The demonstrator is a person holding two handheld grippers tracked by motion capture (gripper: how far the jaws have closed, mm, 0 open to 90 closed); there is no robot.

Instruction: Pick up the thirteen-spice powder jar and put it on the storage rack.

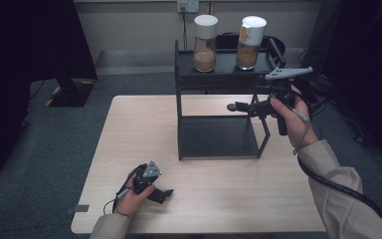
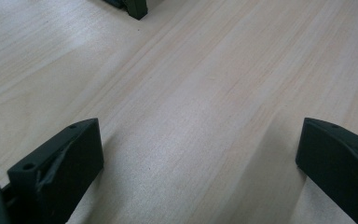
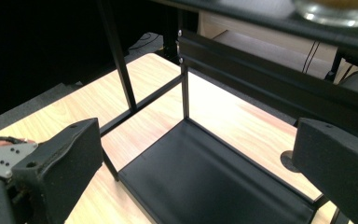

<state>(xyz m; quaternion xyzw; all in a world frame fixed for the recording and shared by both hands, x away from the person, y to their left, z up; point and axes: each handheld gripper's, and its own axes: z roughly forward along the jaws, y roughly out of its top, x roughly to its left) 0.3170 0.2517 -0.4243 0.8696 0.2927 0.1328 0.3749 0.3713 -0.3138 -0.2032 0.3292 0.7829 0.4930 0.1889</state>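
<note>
A black two-level rack (image 1: 179, 124) stands at the back middle of the light wood table (image 1: 229, 199). On its top shelf (image 1: 226, 72) stand two glass jars with white lids and brown contents, the left jar (image 1: 205, 44) and the right jar (image 1: 249, 42). My right gripper (image 1: 239, 106) hovers at the rack's right side, between the shelves, open and empty. In the right gripper view its jaws (image 3: 196, 144) frame the lower shelf (image 3: 214, 182), and a jar's base (image 3: 335, 9) shows overhead. My left gripper (image 1: 164, 195) rests on the table at the front left, open (image 2: 198, 140) over bare wood.
A rack foot (image 2: 135, 7) sits far ahead of the left jaws. Grey carpet (image 1: 54, 149) surrounds the table. A dark stand (image 1: 72, 89) is at the back left. A wall socket with a cable (image 1: 186, 6) is behind the rack.
</note>
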